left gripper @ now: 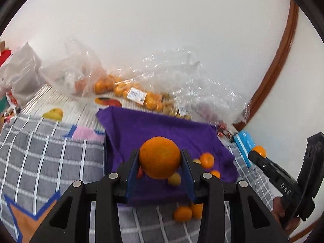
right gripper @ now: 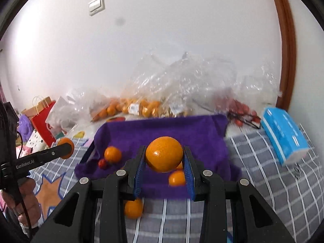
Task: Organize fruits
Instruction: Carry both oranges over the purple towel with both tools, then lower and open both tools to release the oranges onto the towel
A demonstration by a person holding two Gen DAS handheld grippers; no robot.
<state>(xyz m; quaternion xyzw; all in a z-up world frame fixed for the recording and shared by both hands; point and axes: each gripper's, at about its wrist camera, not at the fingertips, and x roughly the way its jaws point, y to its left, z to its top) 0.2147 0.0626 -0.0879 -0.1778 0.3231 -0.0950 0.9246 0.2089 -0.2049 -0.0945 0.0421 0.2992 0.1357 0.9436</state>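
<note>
I see bright, even daylight on the white wall (right gripper: 182, 40), soft shadows only; both views bow hard at their black corners, glare sparkles on the clear plastic bags (left gripper: 182, 77), which smear with motion blur, like the purple cloth (right gripper: 162, 129)

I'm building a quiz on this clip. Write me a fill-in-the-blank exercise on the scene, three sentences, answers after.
1. Each gripper, left gripper and right gripper, is shut on one ____.
2. The loose fruit below the grippers lies mostly on a cloth whose colour is ____.
3. The bags against the wall are made of clear ____.

Missing words: orange; purple; plastic
</note>
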